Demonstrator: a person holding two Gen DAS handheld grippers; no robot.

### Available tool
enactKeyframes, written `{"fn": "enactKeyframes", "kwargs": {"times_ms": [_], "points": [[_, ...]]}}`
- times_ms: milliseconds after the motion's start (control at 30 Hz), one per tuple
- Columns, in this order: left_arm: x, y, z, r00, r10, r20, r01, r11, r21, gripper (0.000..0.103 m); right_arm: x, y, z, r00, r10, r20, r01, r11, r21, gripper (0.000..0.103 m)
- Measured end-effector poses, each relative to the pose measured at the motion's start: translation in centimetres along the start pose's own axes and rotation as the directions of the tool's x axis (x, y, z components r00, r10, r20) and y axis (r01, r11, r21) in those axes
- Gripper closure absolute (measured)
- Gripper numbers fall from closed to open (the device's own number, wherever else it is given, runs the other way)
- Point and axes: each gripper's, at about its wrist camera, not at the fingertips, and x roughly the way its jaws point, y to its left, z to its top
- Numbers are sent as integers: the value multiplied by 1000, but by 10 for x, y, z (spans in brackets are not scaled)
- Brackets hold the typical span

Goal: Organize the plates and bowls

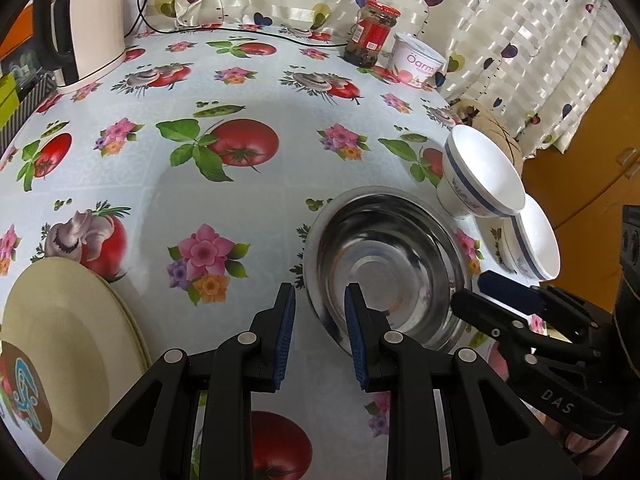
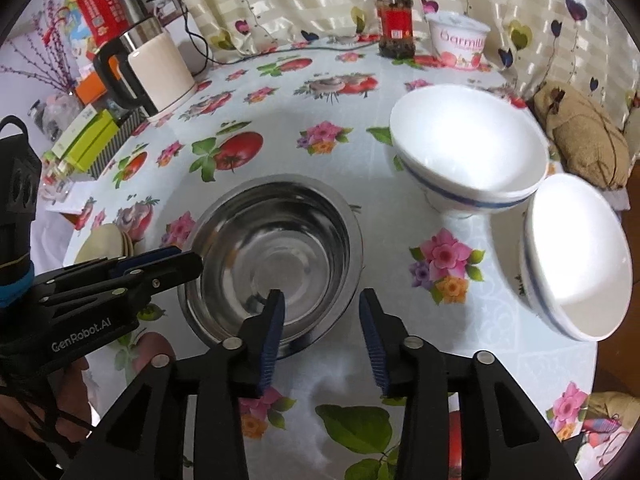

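Steel bowl (image 2: 276,260) sits just ahead of my right gripper (image 2: 322,300), its near rim between the spread, empty jaws; my left gripper (image 1: 320,292), also spread and empty, straddles the rim's other side; white bowls (image 2: 468,148) lie ahead-right.

Steel bowl (image 2: 276,256) near front middle of table (image 2: 320,128). Two stacks of bowls right of it: one (image 2: 468,152) behind, other (image 2: 576,256) nearer front. Plates (image 1: 60,344) at left edge. Kettle (image 2: 156,68) back left; jar (image 2: 396,20) and tub (image 2: 460,40) side by side at back.
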Motion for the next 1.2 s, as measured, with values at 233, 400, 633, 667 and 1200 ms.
{"fn": "enactKeyframes", "kwargs": {"times_ms": [233, 400, 633, 667, 1200], "points": [[-9, 0, 1, 1000, 21, 17, -21, 1000, 0, 77, -12, -1, -1, 999, -20, 38, 21, 1000, -10, 61], [-18, -5, 3, 999, 23, 41, -23, 1000, 4, 77, -22, 1, -1, 997, -31, 69, 33, 999, -22, 61], [-28, -18, 6, 998, 9, 63, -11, 1000, 29, 77, -35, 2, 0, 994, -38, 104, 42, 998, -37, 61], [-29, -19, 6, 998, 7, 65, -9, 999, 31, 77, -36, 2, 0, 993, -40, 108, 44, 998, -36, 61], [-35, -33, 16, 996, -38, 87, 33, 998, 55, 77, -49, -2, 5, 990, -49, 134, 53, 998, -28, 61]]}}
